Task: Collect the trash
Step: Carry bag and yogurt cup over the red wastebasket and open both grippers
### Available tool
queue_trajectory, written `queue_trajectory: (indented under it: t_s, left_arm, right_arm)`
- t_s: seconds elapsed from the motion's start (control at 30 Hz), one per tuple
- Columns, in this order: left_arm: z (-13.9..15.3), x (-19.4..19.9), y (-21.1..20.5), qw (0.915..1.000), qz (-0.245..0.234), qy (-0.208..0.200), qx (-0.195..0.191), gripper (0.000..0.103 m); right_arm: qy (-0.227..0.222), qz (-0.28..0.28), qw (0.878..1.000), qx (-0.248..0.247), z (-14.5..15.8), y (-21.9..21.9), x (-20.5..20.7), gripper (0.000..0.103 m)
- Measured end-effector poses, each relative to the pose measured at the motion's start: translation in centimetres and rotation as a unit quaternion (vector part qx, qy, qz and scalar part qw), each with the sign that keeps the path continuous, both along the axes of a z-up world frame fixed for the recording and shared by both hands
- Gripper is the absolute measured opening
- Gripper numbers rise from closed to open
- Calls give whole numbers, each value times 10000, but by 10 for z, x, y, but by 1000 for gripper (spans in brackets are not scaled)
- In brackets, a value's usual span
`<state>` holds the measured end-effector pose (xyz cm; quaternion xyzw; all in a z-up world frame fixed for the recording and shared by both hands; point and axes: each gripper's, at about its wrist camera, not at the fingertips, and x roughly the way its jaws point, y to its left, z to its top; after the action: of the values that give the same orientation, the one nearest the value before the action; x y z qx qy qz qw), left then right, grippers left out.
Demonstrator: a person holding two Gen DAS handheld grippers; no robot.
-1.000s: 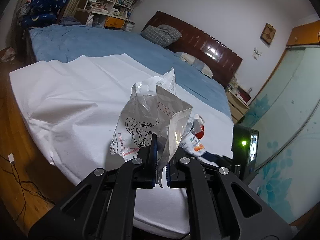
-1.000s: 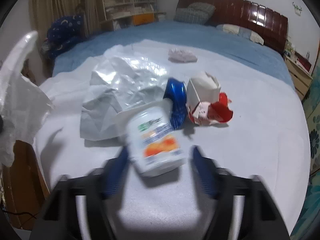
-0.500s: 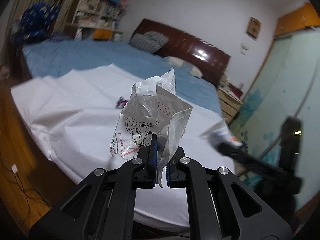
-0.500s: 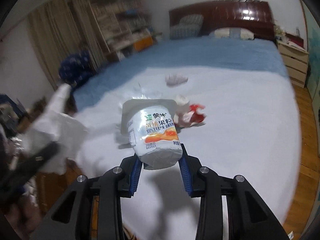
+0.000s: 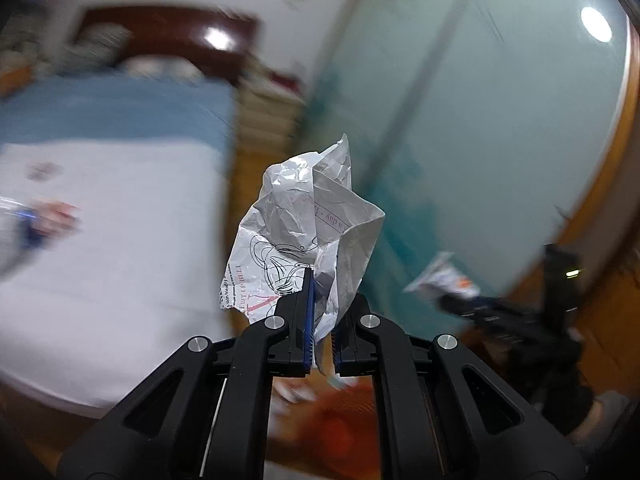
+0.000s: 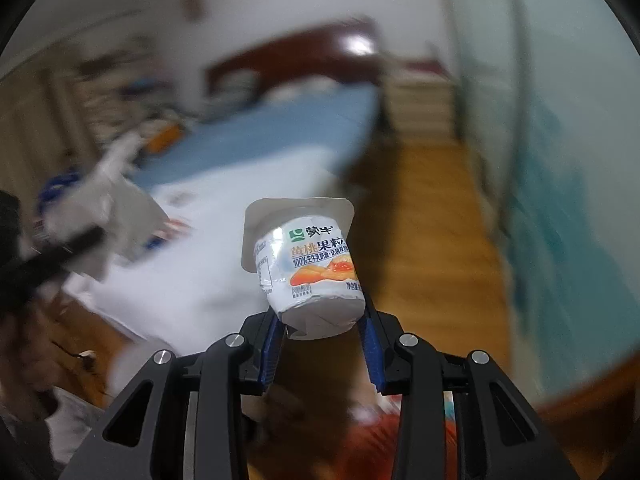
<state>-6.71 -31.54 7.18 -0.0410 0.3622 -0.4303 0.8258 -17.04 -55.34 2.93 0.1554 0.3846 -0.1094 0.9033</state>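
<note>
My left gripper (image 5: 322, 316) is shut on a crumpled white paper bag (image 5: 308, 224) with printed drawings and red text, held up in the air beside the bed. My right gripper (image 6: 322, 330) is shut on a white yogurt cup (image 6: 306, 264) with a peach label, its rim pointing away from me. The right gripper and its cup also show blurred in the left wrist view (image 5: 448, 284). The left gripper's bag shows blurred at the left of the right wrist view (image 6: 116, 208). More trash lies blurred on the white sheet (image 5: 44, 220).
The bed with a white sheet (image 5: 120, 220) and blue cover (image 6: 280, 136) is to the left. Wooden floor (image 6: 432, 216) runs beside a teal glass wardrobe door (image 5: 460, 120). Something red-orange sits blurred low under the grippers (image 5: 344, 420), (image 6: 384, 440).
Both grippers have swung right, away from the bed towards the floor and wardrobe, still holding the bag and the cup. The views are blurred by motion.
</note>
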Motion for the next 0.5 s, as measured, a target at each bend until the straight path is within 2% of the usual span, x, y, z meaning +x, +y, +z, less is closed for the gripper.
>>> queue_trajectory:
  t_s: [0.1,0.13,0.2,0.27,0.3,0.37,0.43,0.47,0.5]
  left_arm:
    - [-35,-16,-72,9952,-739,450,455,7]
    - [-58,-25,-105,9880,-1102,759,778,7]
    - [-92,-37,-142,9754,-1407,1044,1335,7]
    - [-127,-44,-167,9591,-1587,1433,1856,7]
    - [-148,-49,-178,9478,-1704,1686,2100,7]
    - [-185,-60,-193,9253,-1907,2007,2591,7]
    - [-225,-73,-202,8998,-2056,2414,2996,6]
    - [-235,-74,-203,8926,-2069,2571,3072,6]
    - [-239,-72,-203,8894,-2064,2640,3110,6]
  right_arm:
    - [638,-517,9964,218,-59,-31,-31,36]
    - [951,-743,9920,379,-87,-42,-45,36]
    - [1359,-1086,9811,845,-131,-57,-71,36]
    - [1792,-1380,9664,1218,-176,-64,-97,36]
    - [1932,-1436,9617,1313,-194,-63,-107,36]
    - [2106,-1474,9558,1424,-221,-61,-119,36]
    - [2175,-1467,9532,1500,-234,-59,-125,36]
    - [2210,-1443,9525,1517,-239,-57,-125,36]
    - [2207,-1463,9519,1544,-244,-58,-126,36]
